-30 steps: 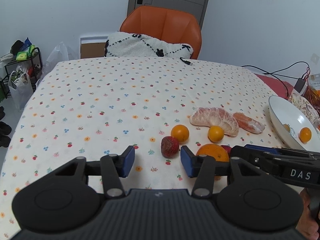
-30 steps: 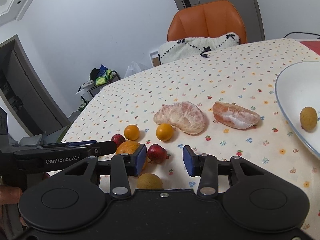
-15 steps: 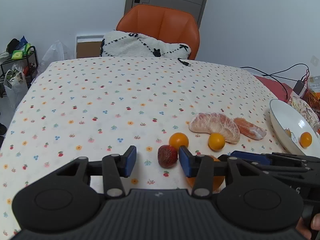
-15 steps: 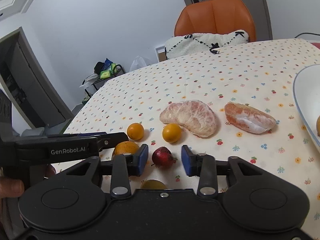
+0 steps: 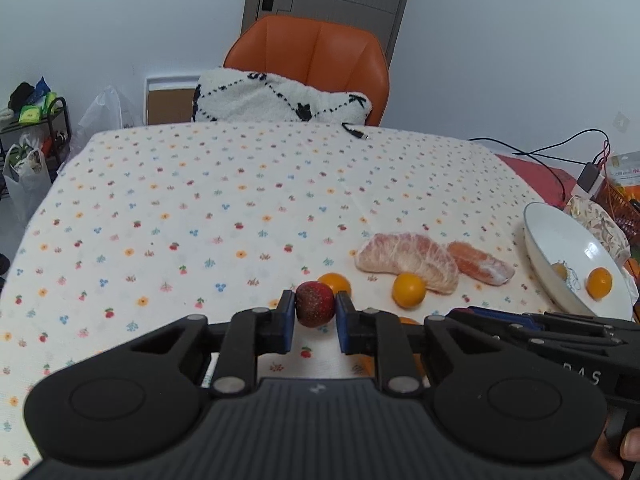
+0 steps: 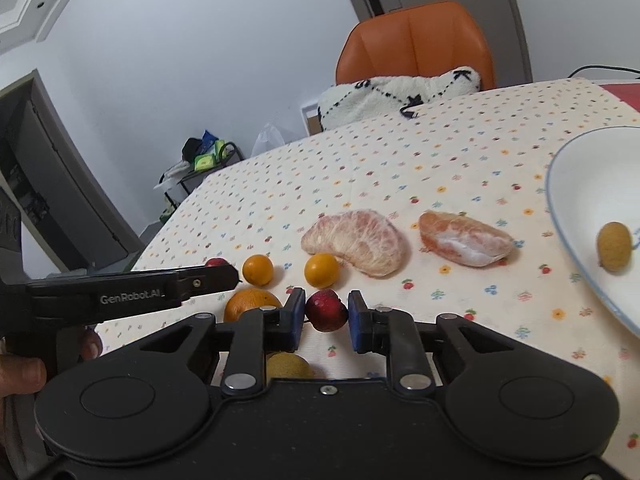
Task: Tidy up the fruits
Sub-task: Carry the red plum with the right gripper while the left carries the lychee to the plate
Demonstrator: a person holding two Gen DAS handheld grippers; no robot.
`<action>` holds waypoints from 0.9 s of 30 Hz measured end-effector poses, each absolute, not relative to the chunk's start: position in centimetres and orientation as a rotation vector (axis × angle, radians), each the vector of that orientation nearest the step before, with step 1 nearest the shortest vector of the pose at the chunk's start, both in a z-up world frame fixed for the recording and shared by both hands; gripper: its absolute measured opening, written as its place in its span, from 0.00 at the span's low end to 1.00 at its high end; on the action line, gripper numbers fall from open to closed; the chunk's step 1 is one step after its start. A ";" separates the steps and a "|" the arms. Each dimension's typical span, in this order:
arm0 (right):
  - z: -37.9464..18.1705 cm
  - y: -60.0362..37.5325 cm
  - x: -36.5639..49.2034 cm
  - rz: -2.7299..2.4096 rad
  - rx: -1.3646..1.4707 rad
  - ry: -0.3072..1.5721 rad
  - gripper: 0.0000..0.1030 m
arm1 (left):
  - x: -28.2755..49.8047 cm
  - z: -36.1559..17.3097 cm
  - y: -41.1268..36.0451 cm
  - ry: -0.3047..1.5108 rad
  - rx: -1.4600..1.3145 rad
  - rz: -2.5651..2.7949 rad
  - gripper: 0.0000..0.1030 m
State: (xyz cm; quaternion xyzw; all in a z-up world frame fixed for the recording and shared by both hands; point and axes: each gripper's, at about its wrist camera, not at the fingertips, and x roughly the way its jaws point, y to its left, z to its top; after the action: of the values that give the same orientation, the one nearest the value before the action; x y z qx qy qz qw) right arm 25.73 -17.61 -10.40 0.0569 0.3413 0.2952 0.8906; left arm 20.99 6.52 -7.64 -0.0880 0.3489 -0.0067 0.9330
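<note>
Pinching soft fruit calls for a light touch, so squeeze only until each berry stops slipping. Your left gripper has its pads pressed against both sides of the dark strawberry, which sits near the table's near edge. Your right gripper brackets the red strawberry, also close to that edge. Its pads stand so close to the skin that I cannot tell whether they grip yet.

Lift each berry straight up before you swing it. The big orange and a small orange lie just beside the berries, and a sideways drag would likely roll them. Carry the berries towards the white bowl at the table's right edge, and release low so they do not bruise.

I count these:
- Two strawberries, one at each gripper.
- One big orange.
- Three small oranges: the first, a second touching the larger pomelo piece, and a third in the bowl.
- Two peeled pomelo pieces, the smaller piece lying nearer the bowl.
- Two yellowish fruits: one in the bowl, the other half hidden under your right gripper.
- One bowl.
</note>
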 end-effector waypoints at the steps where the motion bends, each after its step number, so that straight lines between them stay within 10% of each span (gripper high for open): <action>1: -10.3 -17.8 25.7 0.609 0.123 0.705 0.21 | 20.8 -7.4 6.3 0.708 -0.174 -0.014 0.19; 27: -6.8 -27.7 21.4 0.430 0.178 0.562 0.21 | 18.3 -3.4 -3.6 0.609 -0.099 -0.189 0.19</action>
State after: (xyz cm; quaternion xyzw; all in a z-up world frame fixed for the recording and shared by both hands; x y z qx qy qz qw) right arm 21.41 -27.67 -6.83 0.0873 0.2746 0.2105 0.9342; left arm 18.32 -3.55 -3.37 -0.0486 0.2993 -0.0930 0.9484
